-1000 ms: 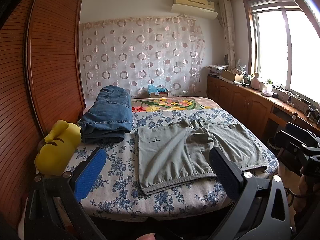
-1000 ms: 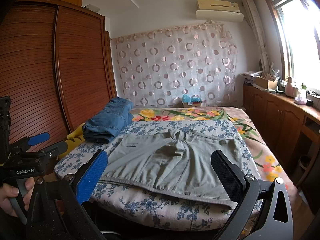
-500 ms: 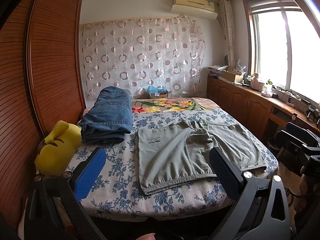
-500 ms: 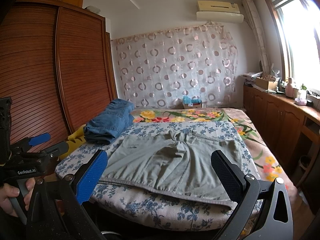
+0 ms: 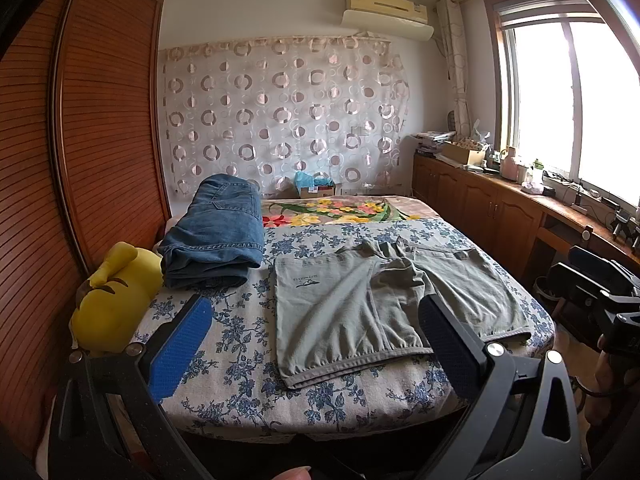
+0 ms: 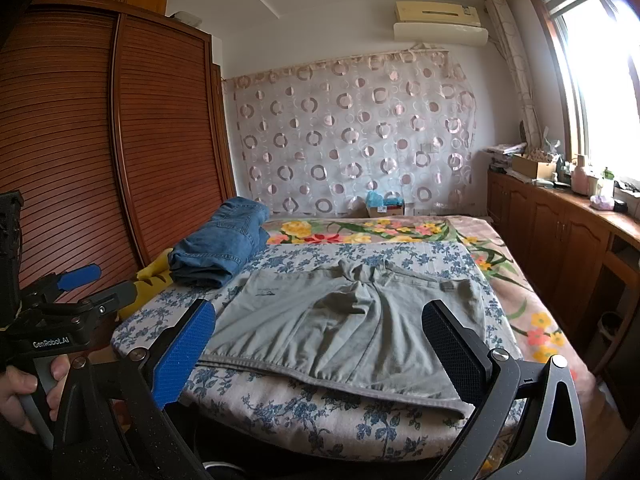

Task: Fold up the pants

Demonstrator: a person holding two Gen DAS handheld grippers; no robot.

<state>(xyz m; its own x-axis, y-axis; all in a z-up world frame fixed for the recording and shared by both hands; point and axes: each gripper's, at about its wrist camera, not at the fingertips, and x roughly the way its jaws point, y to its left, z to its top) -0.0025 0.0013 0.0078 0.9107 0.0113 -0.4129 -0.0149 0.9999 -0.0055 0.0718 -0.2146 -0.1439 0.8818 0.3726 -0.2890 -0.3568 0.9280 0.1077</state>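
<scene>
Grey-green shorts (image 5: 360, 308) lie spread flat on the blue-flowered bed sheet (image 5: 240, 344), waistband toward me, crotch bunched at the far side; they also show in the right wrist view (image 6: 344, 324). My left gripper (image 5: 312, 332) is open and empty, held in front of the bed's near edge, apart from the cloth. My right gripper (image 6: 320, 340) is open and empty, also in front of the near edge. The left gripper body shows at the left of the right wrist view (image 6: 60, 320).
Folded blue jeans (image 5: 216, 236) lie at the bed's far left. A yellow plush toy (image 5: 112, 304) sits beside them by the wooden wardrobe (image 5: 80, 160). A floral blanket (image 5: 332, 210) covers the far bed. Wooden cabinets (image 5: 500, 216) run along the right under the window.
</scene>
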